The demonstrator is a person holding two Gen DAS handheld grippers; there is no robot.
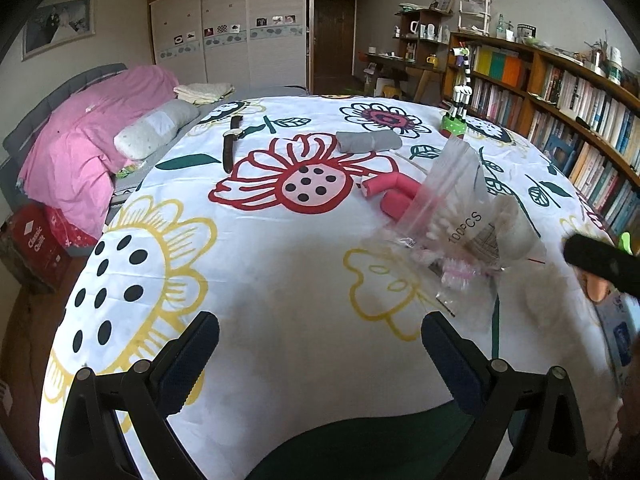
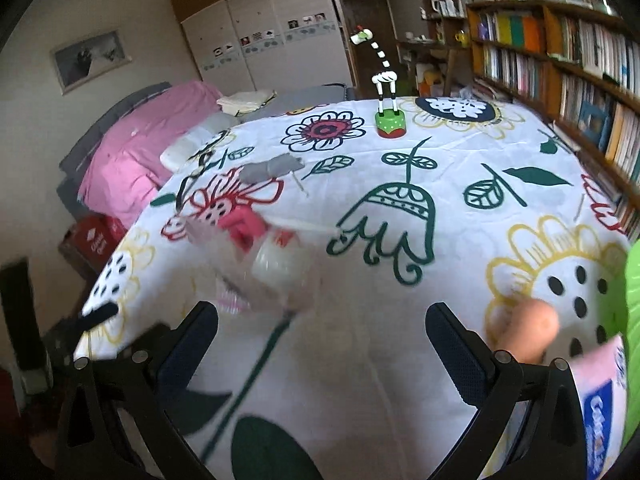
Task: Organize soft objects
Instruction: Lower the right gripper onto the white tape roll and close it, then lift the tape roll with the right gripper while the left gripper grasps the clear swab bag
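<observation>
On the flower-printed tabletop [image 1: 280,280], ahead and right of my wide, empty left tool [image 1: 320,344], lies a crinkly clear bag of cotton swabs [image 1: 460,224] beside soft pink rolls [image 1: 390,192]; my right tool [image 2: 322,338] gapes wide too.

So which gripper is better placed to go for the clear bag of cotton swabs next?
Probably the left. The left gripper is open, and the swab bag lies just ahead, slightly right. From the right gripper, also open, the bag sits ahead-left and looks blurred.
</observation>
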